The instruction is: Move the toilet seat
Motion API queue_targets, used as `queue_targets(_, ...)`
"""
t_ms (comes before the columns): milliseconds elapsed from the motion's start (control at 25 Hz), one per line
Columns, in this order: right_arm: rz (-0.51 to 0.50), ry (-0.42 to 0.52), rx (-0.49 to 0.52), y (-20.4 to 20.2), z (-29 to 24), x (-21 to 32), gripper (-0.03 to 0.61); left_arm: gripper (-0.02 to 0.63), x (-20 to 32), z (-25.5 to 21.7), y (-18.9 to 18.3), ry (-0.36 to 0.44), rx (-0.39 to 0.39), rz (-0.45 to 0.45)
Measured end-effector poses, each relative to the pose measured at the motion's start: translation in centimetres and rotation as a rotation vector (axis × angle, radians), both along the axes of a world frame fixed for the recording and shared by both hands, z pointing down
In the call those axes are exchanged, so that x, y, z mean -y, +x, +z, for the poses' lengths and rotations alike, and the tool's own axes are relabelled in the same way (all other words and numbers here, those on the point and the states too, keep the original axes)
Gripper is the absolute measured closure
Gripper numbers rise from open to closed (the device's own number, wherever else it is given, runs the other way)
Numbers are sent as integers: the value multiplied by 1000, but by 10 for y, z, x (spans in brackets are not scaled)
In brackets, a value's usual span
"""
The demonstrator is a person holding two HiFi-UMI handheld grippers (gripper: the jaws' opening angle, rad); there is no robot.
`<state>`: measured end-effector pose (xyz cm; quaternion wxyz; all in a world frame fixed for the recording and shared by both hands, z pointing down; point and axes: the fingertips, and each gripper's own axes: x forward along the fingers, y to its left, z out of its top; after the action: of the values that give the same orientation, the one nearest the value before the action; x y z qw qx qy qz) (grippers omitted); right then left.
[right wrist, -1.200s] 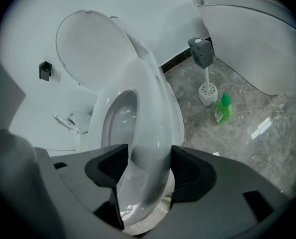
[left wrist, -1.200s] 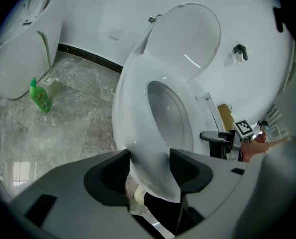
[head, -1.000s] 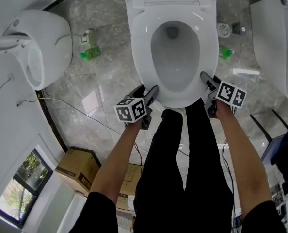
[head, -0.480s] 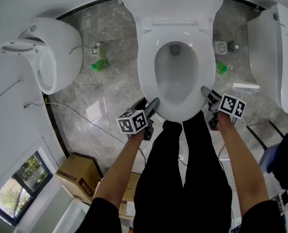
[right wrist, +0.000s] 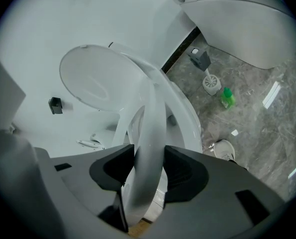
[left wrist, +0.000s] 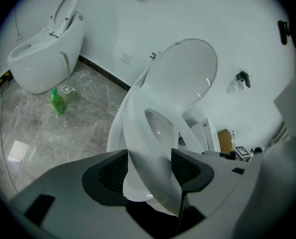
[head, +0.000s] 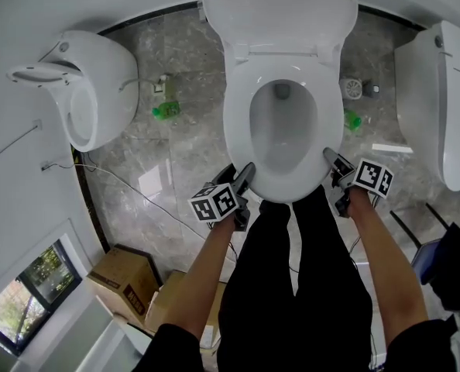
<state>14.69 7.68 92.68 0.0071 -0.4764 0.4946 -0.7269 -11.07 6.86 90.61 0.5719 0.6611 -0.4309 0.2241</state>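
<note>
As you stand over the bowl (head: pixel 283 134), your legs (head: pixel 292 239) hide the very front of the seat (head: pixel 237 122) in the head view. The seat lies forward over the bowl with the lid (head: pixel 280 10) upright behind it; from above you cannot tell whether it has left the bowl's rim. Your left hand-held gripper (head: pixel 238 173) is at the seat's front left, its tips partly lost against the rim, and its own view shows both pads clamped on the seat's edge. Your right hand-held gripper (head: pixel 332 161) is at the front right, its jaws closing, and the seat's edge fills the gap between its pads. A second toilet (head: pixel 439 99) at far right is cut off by the frame.
</note>
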Motion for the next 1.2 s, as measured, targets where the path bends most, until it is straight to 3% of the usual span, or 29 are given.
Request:
queue_targets(160, -7, -2, -9, -1, 1, -2, 376, 324, -5, 5, 0, -62, -93, -127)
queue_targets(480, 22, 27, 23, -1, -1, 1, 377, 388, 1, 3, 9, -104, -212, -164)
queue_targets(640, 22, 84, 35, -2, -8, 5, 376, 382, 4, -8, 11, -68, -182, -149)
queue_targets(880, 13, 131, 105, -2, -28, 11, 362, 383, 15, -30, 14, -10, -191, -202)
queue_targets(1200, 64, 57, 256, -39, -75, -10, 376, 385, 31, -52, 16, 2, -200, -240)
